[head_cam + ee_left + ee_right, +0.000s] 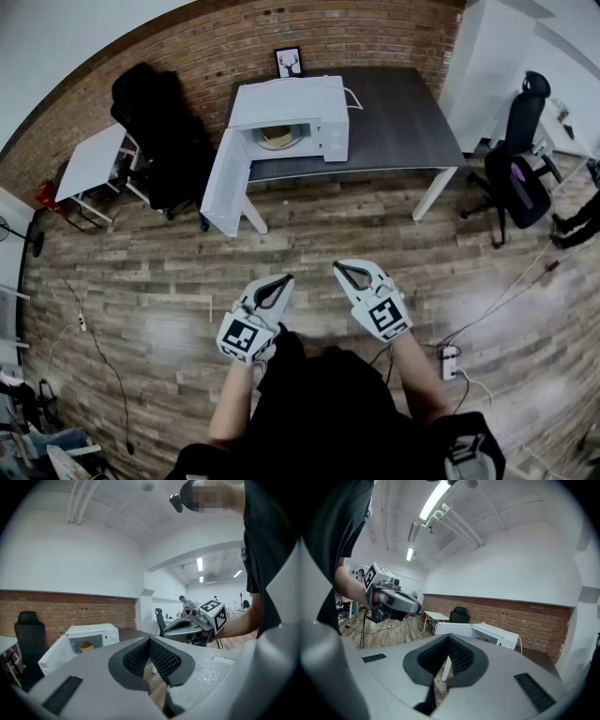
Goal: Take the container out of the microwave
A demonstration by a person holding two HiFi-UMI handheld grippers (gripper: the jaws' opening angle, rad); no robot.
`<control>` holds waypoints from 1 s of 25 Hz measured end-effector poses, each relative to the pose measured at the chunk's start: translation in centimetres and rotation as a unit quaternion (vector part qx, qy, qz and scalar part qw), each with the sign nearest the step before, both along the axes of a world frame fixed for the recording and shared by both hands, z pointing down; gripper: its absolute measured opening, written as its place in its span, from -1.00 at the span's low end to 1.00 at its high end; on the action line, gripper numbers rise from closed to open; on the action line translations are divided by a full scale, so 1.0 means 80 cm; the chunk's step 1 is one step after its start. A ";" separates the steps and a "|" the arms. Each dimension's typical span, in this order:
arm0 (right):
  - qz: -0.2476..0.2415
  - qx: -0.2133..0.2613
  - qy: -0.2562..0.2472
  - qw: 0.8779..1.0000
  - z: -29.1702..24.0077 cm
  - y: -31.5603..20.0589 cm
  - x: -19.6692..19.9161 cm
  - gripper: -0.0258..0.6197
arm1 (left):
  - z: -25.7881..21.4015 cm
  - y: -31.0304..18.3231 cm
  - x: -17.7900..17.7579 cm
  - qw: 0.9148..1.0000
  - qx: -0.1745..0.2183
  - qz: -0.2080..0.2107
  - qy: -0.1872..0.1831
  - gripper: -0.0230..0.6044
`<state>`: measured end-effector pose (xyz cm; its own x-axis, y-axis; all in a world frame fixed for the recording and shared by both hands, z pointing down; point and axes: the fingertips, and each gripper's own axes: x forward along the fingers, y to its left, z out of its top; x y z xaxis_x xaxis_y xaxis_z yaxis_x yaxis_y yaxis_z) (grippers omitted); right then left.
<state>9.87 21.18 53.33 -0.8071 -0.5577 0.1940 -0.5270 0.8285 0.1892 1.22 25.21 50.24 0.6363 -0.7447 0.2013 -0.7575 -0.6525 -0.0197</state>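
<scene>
A white microwave point(292, 114) stands on a dark table point(403, 122) by the brick wall, its door point(223, 184) swung open to the left. A tan container point(277, 137) sits inside it, also seen as the container point(85, 646) in the left gripper view. Both grippers hover over the wooden floor, well short of the table. My left gripper point(283, 280) is shut and empty. The right gripper point(338, 267) is shut too, holding nothing. In the left gripper view, the jaws point(149, 640) meet and the microwave point(92, 636) lies far off; the right gripper view shows the microwave point(490, 635) likewise distant.
A black chair point(161, 139) and a small white table point(92, 161) stand left of the microwave's table. Another office chair point(518, 161) is at the right. A power strip point(448, 361) and cables lie on the floor near my feet.
</scene>
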 end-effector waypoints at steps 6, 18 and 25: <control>-0.001 0.001 0.003 1.000 -0.007 0.020 0.005 -0.93 | -0.006 0.023 0.012 1.000 0.005 0.004 0.000 -0.92; -0.021 -0.019 0.010 1.000 -0.006 0.042 -0.026 -0.92 | 0.000 0.042 -0.021 1.000 -0.003 -0.008 0.011 -0.92; -0.005 -0.024 0.040 0.999 0.015 0.022 -0.037 -0.92 | 0.005 0.025 -0.047 1.000 -0.006 -0.008 0.016 -0.92</control>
